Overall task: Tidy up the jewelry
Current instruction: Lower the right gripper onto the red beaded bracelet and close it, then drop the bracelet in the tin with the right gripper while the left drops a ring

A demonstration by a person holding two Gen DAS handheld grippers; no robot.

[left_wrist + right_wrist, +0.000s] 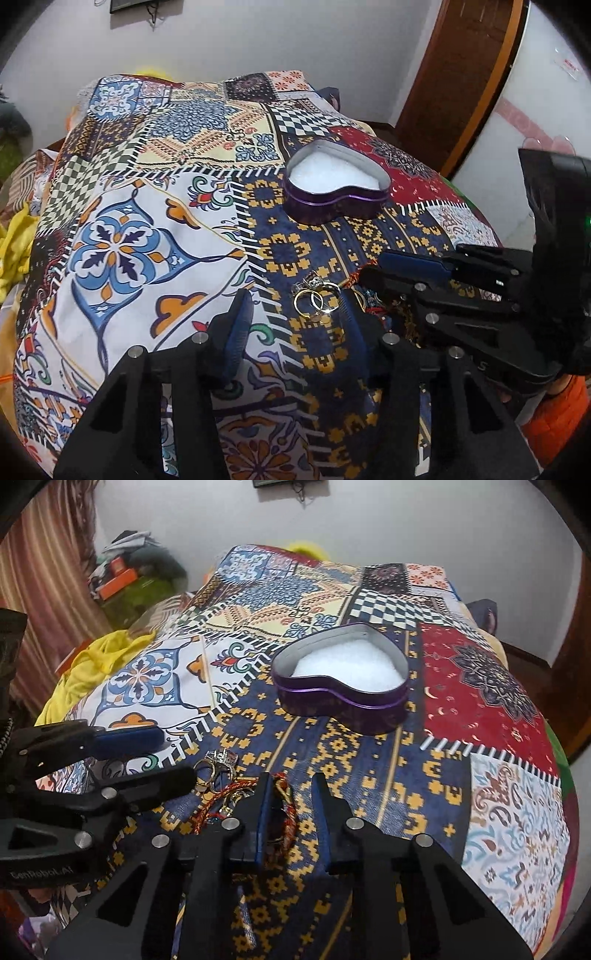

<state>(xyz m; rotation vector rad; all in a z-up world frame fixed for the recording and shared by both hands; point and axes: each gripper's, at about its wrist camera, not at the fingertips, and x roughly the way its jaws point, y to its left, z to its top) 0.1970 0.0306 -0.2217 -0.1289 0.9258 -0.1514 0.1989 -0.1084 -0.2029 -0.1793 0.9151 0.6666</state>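
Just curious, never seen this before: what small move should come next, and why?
Probably close the left hand-held gripper on the small pile of gold and silver rings: its open fingers straddle them, and the open purple heart-shaped tin holds no jewelry.

Purple tin (341,705), multicoloured patchwork cloth (480,716)

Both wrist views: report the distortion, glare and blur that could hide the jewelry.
Left wrist view: fisheye bends the patterned bedspread into a dome, corners vignette black; rings glint but read sharp. Right wrist view: same bulge; white padding in the heart-shaped tin is blown out, texture lost; red thread bracelet lies partly hidden behind the right gripper.
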